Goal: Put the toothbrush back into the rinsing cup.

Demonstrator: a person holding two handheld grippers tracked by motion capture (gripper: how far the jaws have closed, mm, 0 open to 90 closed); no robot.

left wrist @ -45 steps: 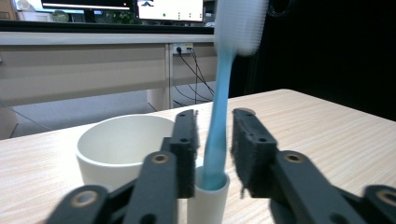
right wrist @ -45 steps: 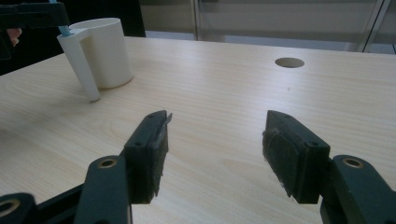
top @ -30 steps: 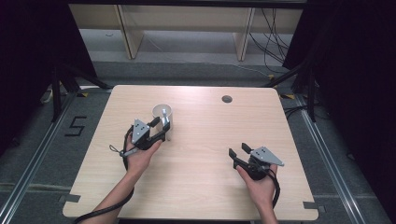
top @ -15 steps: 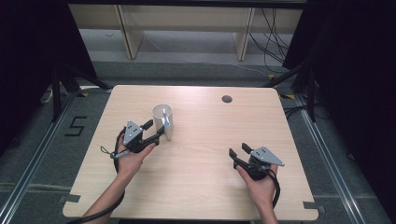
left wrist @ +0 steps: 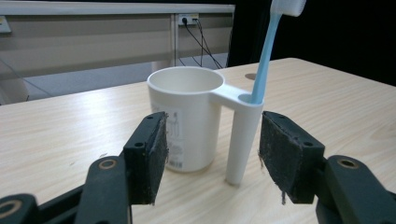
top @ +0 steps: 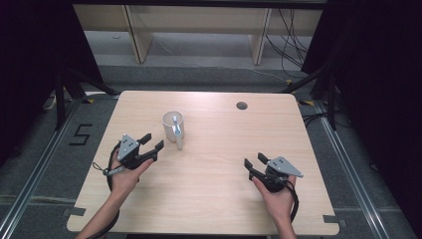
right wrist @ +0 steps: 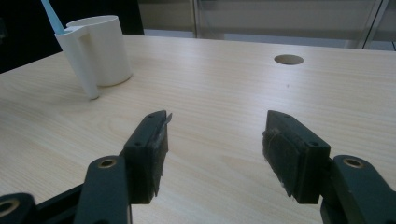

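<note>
A white cup (top: 172, 124) (left wrist: 186, 116) (right wrist: 103, 48) stands upright on the wooden table (top: 224, 189), left of centre. A light blue toothbrush (top: 175, 121) (left wrist: 267, 51) (right wrist: 52, 17) stands in the tube holder at the cup's side. My left gripper (top: 152, 142) (left wrist: 212, 158) is open just short of the cup, its jaws apart and holding nothing. My right gripper (top: 255, 163) (right wrist: 217, 154) rests low at the table's right front, open and empty, far from the cup.
A round cable hole (top: 242, 105) (right wrist: 288, 59) sits in the table near its far edge. Wooden shelving (top: 199, 25) stands beyond the table. Black frame legs and cables (top: 308, 74) lie on the floor at the far right.
My left gripper has drawn back toward the near left, away from the cup, which stays standing with the toothbrush in it. The right gripper has not moved.
</note>
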